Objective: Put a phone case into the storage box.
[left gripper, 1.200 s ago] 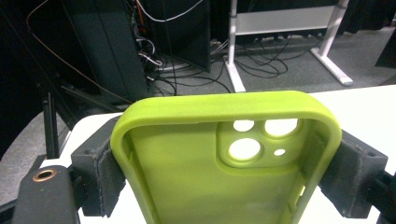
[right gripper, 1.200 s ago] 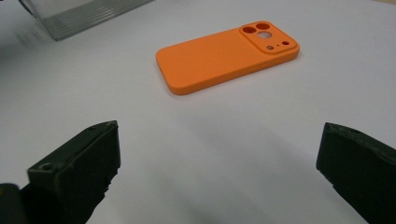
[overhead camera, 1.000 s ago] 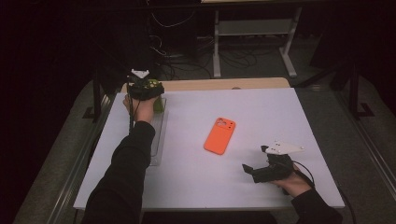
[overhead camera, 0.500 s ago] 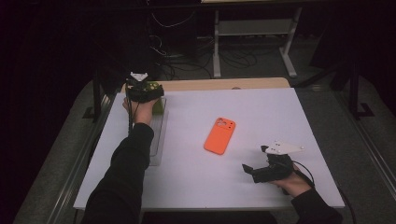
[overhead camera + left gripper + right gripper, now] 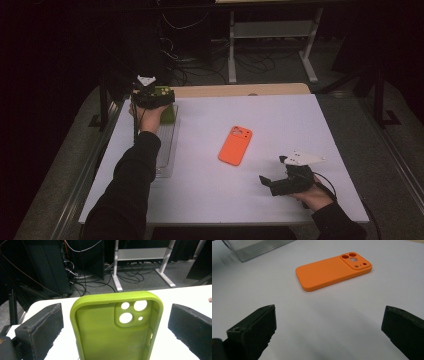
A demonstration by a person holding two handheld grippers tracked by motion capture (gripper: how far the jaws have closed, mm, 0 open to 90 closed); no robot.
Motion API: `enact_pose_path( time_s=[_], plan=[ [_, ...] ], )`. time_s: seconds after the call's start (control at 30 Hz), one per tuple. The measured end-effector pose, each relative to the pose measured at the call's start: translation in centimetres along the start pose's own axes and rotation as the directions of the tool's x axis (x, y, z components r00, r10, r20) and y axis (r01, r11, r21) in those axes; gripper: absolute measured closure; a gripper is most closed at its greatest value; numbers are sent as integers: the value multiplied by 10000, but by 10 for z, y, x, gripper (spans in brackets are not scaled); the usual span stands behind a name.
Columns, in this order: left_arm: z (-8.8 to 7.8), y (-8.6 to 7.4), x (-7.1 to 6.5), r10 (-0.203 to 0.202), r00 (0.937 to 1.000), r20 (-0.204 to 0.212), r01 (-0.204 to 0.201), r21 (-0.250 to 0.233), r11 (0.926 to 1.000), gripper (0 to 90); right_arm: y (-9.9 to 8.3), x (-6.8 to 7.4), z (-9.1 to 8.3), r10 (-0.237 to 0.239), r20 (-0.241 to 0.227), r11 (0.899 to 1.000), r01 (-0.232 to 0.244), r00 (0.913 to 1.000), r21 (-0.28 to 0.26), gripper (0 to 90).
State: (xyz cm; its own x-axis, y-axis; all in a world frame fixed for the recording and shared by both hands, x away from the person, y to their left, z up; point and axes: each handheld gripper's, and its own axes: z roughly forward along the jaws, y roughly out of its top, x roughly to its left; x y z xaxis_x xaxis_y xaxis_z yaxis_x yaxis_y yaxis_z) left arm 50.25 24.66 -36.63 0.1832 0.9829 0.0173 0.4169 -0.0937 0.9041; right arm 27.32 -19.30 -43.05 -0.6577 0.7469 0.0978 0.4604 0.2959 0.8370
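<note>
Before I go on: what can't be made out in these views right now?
- Green phone case: lower end cut off by the bottom edge of the left gripper view; in the high view the left gripper covers most of it.
- Clear tray: partly under the left sleeve in the high view.
- Orange phone case: inside faces down, unseen.

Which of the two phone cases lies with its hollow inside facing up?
The green phone case, between the open left gripper jaws in the clear tray. The orange phone case lies back up on the table.
</note>
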Motion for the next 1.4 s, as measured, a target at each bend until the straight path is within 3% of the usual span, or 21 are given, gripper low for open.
enact_pose_path(
  time_s=[0.1, 0.27, 0.33, 0.47, 0.63, 0.77, 0.87, 1.0, 1.03, 1.2, 1.4],
  plan=[
    [-7, 3, 3, 259, 9993, 256, -263, 156, 9995, 0, 0, 0, 0, 8, -4, 10000, -8, 10000, -7, 0],
    [-18, 7, 6, 277, 9955, 908, -301, 245, 9992, 0, 0, 0, 0, 1, -11, 10000, -1, 10000, 12, 0],
    [-23, 8, 7, 316, 9912, 1286, -375, 441, 9983, 0, 0, 0, 1, -11, -13, 10000, 11, 10000, 11, 0],
    [-34, 9, 6, 356, 9825, 1829, -421, 315, 9986, 0, 1, 1, 1, -50, -8, 10000, 50, 10000, 19, 0],
    [-50, 13, 1, 581, 9622, 2662, -668, 238, 9975, 0, 1, 2, 1, -30, -25, 10000, 30, 10000, 45, 0],
    [-60, 15, -9, 797, 9372, 3395, -926, 217, 9955, 0, 1, 2, 2, -47, -54, 10000, 48, 10000, 67, 0],
    [-69, 14, -20, 1204, 9071, 4034, -1407, 210, 9898, 0, 1, 1, 2, -61, -32, 9999, 61, 10000, 83, 0],
    [-78, 12, -33, 1624, 8734, 4592, -1885, 111, 9820, 0, 2, 1, 3, -40, -36, 10000, 40, 10000, 68, 0],
    [-80, 12, -36, 1639, 8680, 4688, -1883, 53, 9821, 0, 2, 1, 3, -67, -30, 10000, 67, 10000, 70, 0],
    [-94, 7, -51, 1804, 8294, 5288, -2093, -54, 9778, 0, 2, 1, 3, -28, -43, 10000, 28, 10000, 66, 0],
    [-112, -4, -74, 2242, 7730, 5934, -2694, -128, 9629, 1, 4, -1, 5, 110, -105, 9999, -109, 9999, 94, 0]
  ],
)
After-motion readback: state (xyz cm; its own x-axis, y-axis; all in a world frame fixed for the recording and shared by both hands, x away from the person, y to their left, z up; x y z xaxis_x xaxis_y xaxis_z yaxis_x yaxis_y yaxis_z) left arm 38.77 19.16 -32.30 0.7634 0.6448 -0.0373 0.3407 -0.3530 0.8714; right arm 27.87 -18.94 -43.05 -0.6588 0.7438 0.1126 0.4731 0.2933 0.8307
